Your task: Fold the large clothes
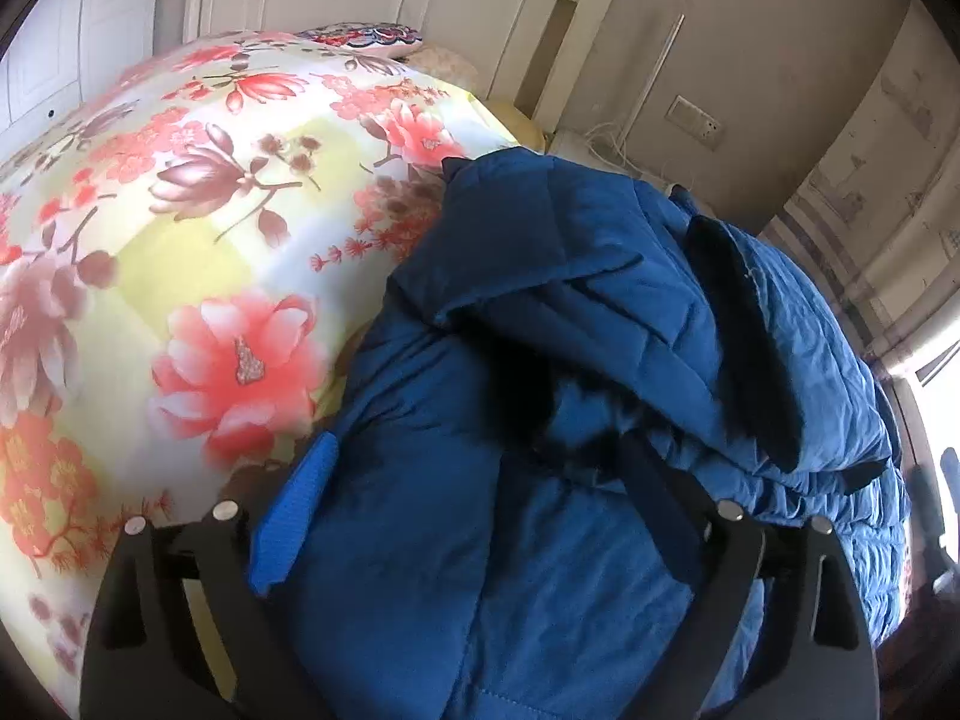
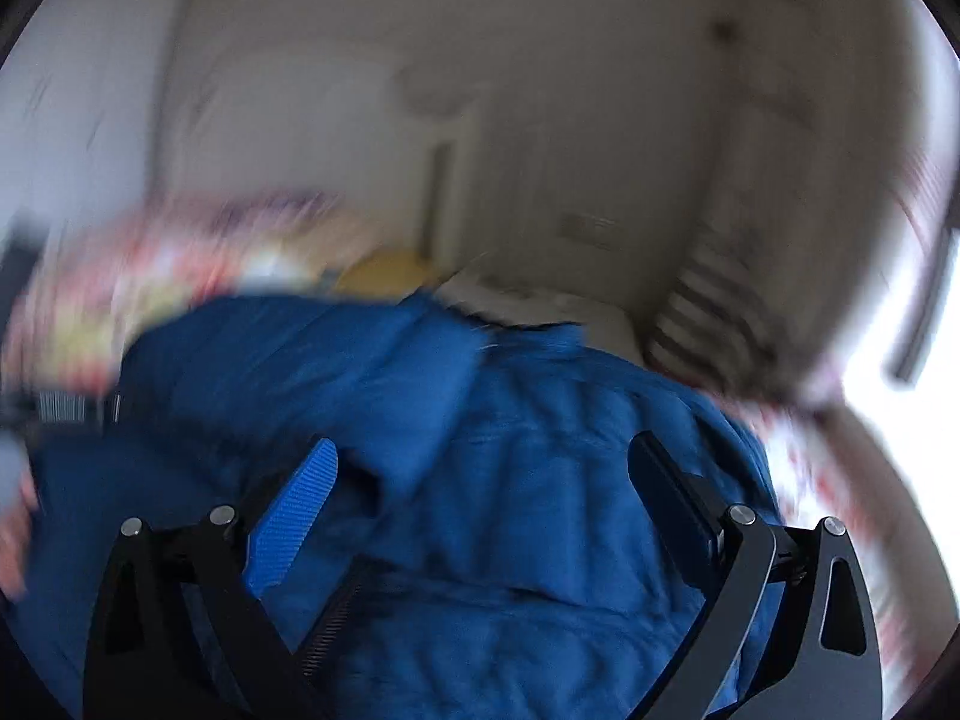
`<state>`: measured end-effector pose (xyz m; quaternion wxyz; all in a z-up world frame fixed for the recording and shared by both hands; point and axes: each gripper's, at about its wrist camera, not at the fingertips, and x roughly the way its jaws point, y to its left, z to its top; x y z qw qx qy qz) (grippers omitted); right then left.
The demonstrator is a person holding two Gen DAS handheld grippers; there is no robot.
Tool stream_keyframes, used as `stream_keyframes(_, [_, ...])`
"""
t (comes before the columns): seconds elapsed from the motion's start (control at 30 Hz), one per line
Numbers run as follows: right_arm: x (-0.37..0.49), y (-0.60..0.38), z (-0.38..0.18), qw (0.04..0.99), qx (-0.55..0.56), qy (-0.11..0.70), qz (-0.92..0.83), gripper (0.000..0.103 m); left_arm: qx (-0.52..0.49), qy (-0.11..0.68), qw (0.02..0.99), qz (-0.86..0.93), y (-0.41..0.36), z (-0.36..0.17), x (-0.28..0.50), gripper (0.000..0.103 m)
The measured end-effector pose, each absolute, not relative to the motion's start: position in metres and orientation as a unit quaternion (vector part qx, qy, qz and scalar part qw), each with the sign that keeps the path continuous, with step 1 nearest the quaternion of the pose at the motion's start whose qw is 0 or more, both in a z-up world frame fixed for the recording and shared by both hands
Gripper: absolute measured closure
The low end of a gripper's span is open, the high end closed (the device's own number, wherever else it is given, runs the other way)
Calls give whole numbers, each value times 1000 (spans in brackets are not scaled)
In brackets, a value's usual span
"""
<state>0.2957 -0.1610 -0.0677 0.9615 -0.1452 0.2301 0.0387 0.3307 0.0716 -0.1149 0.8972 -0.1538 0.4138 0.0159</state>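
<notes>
A big blue quilted jacket point(image 1: 540, 312) lies bunched on the bed, with its dark-lined hood point(image 1: 738, 330) folded over to the right. My left gripper point(image 1: 480, 456) is wide open, its jaws pressed down on either side of the jacket's bulk without pinching it. In the blurred right wrist view the same jacket point(image 2: 528, 450) fills the lower half, its zipper point(image 2: 336, 618) showing at the bottom. My right gripper point(image 2: 480, 456) is also wide open, just above the jacket fabric.
The jacket rests on a bed with a floral red and yellow quilt point(image 1: 198, 228). A white headboard point(image 1: 420, 6) and a patterned pillow point(image 1: 366, 36) stand at the far end. A wall with a socket point(image 1: 696, 120) and a bright window point(image 1: 936, 372) are to the right.
</notes>
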Motion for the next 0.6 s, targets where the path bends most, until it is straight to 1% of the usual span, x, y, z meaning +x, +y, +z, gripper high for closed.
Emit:
stream_keyframes(0.07, [307,-132,-74,945,-195,252,76,10,-151,414,897,16,71,-115,330,9])
stream_keyframes(0.1, [314,-119,-77,937,-216,260,90,15,-154,414,897,14,72,-115,330,8])
stream_keyframes(0.13, [315,-111,-77,934,-226,260,93,17,-155,413,897,12,73,-115,330,8])
stream_keyframes(0.33, [344,-74,-95,901,-285,303,120,17,-154,414,897,11,72,-115,329,6])
stream_keyframes(0.37, [343,-72,-96,900,-292,300,119,22,-154,414,897,11,72,-115,330,6])
stream_keyframes(0.4, [343,-74,-95,902,-289,297,122,37,-155,414,897,10,72,-115,330,6])
stream_keyframes(0.43, [344,-81,-90,908,-264,299,132,44,-156,414,897,9,72,-115,330,6])
stream_keyframes(0.47, [342,-89,-83,917,-237,292,134,58,-156,413,897,9,72,-115,330,5])
stream_keyframes(0.5, [338,-106,-68,934,-184,275,138,68,-157,413,897,8,72,-115,330,5])
stream_keyframes(0.57, [333,-154,-45,957,-50,255,132,70,-158,412,897,7,73,-115,330,5])
stream_keyframes(0.6, [330,-190,-37,962,39,243,117,70,-159,412,897,7,73,-115,330,5])
